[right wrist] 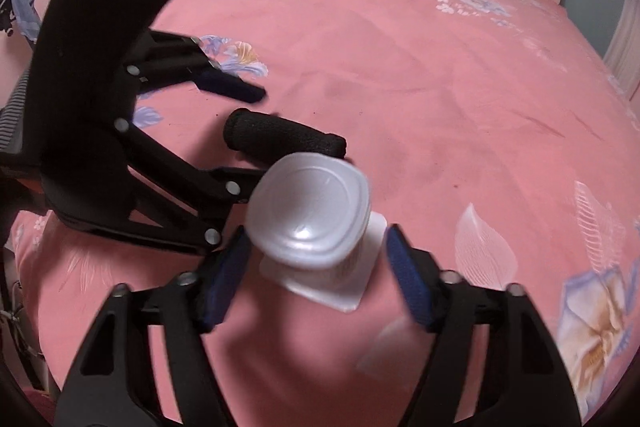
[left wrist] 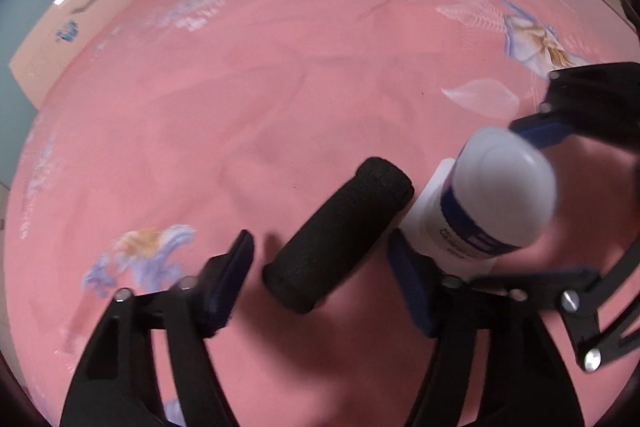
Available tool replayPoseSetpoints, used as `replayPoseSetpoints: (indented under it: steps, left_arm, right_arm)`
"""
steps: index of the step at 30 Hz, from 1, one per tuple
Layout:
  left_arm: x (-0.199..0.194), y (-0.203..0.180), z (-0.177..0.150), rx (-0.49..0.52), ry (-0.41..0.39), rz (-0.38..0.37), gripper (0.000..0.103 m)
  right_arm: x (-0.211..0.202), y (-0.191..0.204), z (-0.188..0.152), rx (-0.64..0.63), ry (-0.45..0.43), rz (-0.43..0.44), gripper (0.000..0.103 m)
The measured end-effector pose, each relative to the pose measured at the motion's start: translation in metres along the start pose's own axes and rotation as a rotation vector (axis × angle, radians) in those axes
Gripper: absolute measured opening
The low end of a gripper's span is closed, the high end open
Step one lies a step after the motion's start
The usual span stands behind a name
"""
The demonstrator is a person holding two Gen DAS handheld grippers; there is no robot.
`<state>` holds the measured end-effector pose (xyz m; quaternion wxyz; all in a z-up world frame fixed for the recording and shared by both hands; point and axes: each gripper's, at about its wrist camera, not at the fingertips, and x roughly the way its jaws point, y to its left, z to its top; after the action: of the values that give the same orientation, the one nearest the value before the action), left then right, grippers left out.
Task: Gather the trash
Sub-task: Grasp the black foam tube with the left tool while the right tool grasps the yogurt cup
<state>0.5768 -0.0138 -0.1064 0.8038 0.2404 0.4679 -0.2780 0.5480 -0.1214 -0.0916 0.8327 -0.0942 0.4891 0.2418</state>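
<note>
Black foam tube (left wrist: 338, 237) is bracketed by the left gripper (left wrist: 320, 267), jaws spread wide, nothing pinched yet. Its long axis runs forward and to the right, slanted across the gap, so a slight wrist twist should probably be made before closing. White yogurt cup (right wrist: 316, 227) sits between the right gripper (right wrist: 316, 275) pads, base pointing away; whether it's actually clamped can't be told.

Black angular tongs (right wrist: 316, 273) with blue ribbed pads (right wrist: 408, 279) and silver screws (right wrist: 515, 290).
</note>
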Motion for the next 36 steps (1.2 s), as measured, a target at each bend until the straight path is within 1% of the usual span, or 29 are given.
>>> replayPoseSetpoints:
  steps: [1,2,3,4,8,10,14,17,21,23,27,31,36]
  left_arm:
    - [0.005,-0.001,0.001,0.007,0.008,-0.005,0.062]
    - [0.009,-0.002,0.001,0.016,0.014,-0.005,0.06]
    - [0.012,-0.002,0.003,0.017,0.016,-0.017,0.057]
    - [0.014,-0.003,0.004,0.005,0.013,-0.035,0.056]
    - [0.016,-0.003,0.008,-0.044,0.017,-0.06,0.054]
    - [0.015,-0.004,0.006,-0.077,0.014,-0.059,0.052]
    - [0.005,-0.001,0.001,-0.168,0.006,-0.062,0.051]
    - [-0.008,-0.004,-0.006,-0.198,0.009,-0.054,0.051]
    - [-0.036,-0.013,-0.013,-0.22,-0.005,-0.003,0.051]
    - [-0.055,-0.019,-0.015,-0.244,-0.026,0.059,0.051]
    - [-0.097,-0.032,-0.022,-0.322,-0.045,0.097,0.051]
    - [-0.149,-0.052,-0.034,-0.354,-0.101,0.159,0.051]
    - [-0.207,-0.081,-0.054,-0.362,-0.153,0.202,0.051]
  right_arm:
    - [0.005,-0.002,0.001,0.002,0.009,0.007,0.055]
    - [0.008,-0.004,0.003,0.004,0.017,0.011,0.053]
    - [0.012,-0.006,0.003,0.013,0.018,0.013,0.053]
    - [0.013,-0.009,0.003,0.023,0.015,0.012,0.053]
    - [0.012,-0.015,0.002,0.047,0.004,0.021,0.052]
    - [0.007,-0.018,0.001,0.063,-0.004,0.024,0.052]
    - [-0.011,-0.02,-0.004,0.072,-0.027,0.001,0.052]
    - [-0.027,-0.017,-0.01,0.076,-0.034,-0.008,0.052]
    - [-0.051,-0.009,-0.016,0.075,-0.05,-0.034,0.052]
    - [-0.061,-0.008,-0.018,0.083,-0.054,-0.043,0.052]
    - [-0.089,-0.002,-0.022,0.098,-0.074,-0.061,0.052]
    - [-0.128,0.014,-0.027,0.094,-0.112,-0.072,0.052]
    - [-0.183,0.041,-0.039,0.086,-0.17,-0.085,0.052]
